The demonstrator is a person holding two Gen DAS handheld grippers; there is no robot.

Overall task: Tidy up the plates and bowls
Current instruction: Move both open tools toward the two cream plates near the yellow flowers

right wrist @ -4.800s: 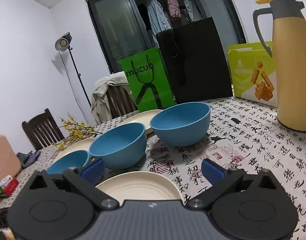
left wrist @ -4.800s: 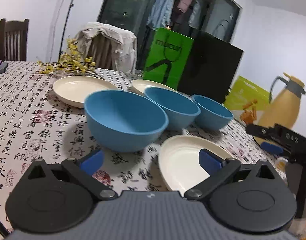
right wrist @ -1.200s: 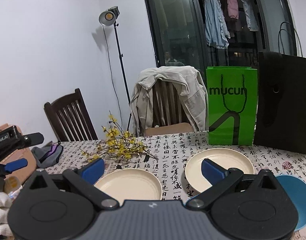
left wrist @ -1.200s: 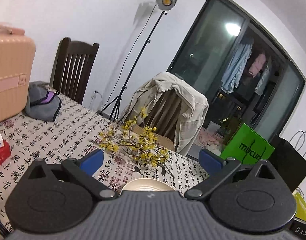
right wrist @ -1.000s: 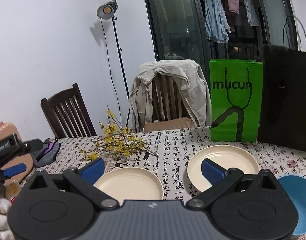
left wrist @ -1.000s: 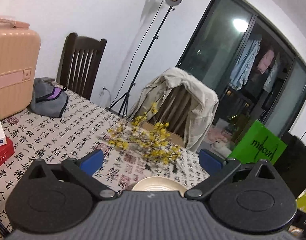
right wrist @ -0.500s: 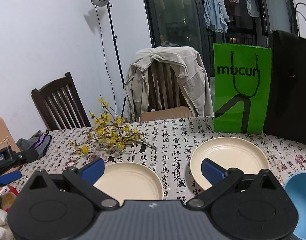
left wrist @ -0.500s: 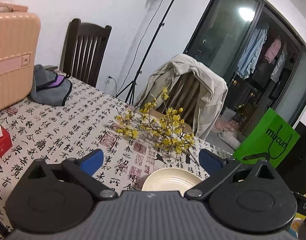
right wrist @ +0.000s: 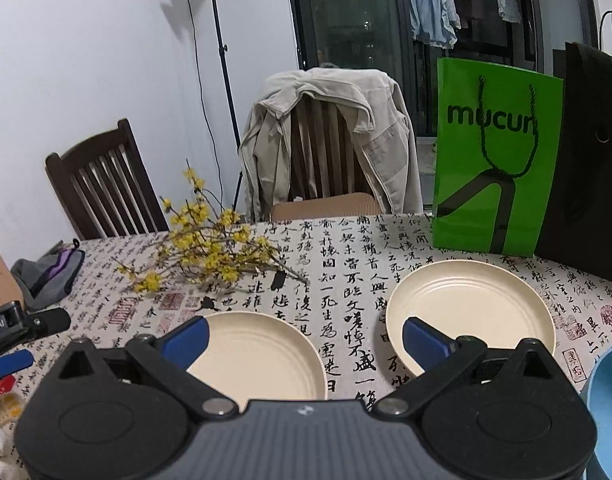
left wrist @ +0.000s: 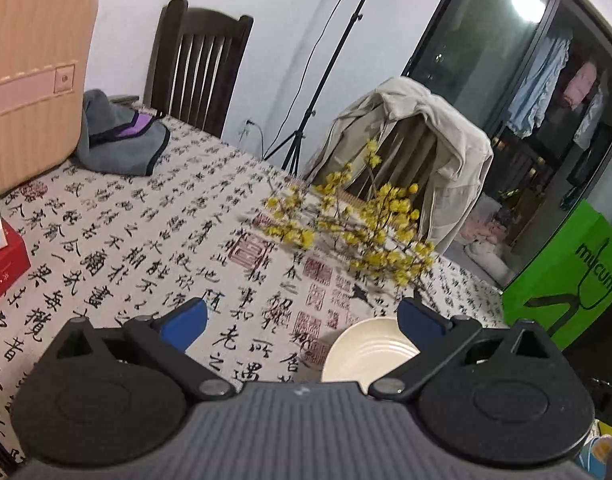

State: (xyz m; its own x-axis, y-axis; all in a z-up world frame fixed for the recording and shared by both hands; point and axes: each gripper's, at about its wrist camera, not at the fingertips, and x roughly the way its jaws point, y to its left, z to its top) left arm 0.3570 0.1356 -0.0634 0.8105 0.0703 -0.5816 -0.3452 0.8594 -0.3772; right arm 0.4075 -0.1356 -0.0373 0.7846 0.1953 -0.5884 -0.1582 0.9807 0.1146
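Two plates in reach: a near cream plate (right wrist: 262, 356) lies between the right gripper's fingers in its view, and a far cream plate (right wrist: 470, 304) lies just to its right; both rest flat on the calligraphy-print tablecloth (right wrist: 338, 264), apart from each other.
Bowl: the rim of one blue bowl (right wrist: 606, 400) shows at the right edge of the right wrist view, near the far plate.
Left gripper (left wrist: 302, 320): jaws spread wide with nothing between them, held above the cloth; a cream plate (left wrist: 370, 354) shows just under its right finger, and it is probably the near plate.
Right gripper (right wrist: 304, 336): jaws spread wide and empty, hanging above the gap between the two plates.
How the plates will handle: they look stiff, light and smooth, with faint ridged rings inside; likely a moulded material, so slippery under the pads and prone to tip if pinched off-centre.
Where to take hold: on the raised rim, one finger over the lip and one beneath it, since a plate lying flat offers nothing else.
Likely step: lifting one plate to stack on the other.
Nearby clutter: a yellow flowering branch (right wrist: 210, 248) lies on the cloth just beyond the near plate; the green mucun bag (right wrist: 494, 156) stands behind the far one.
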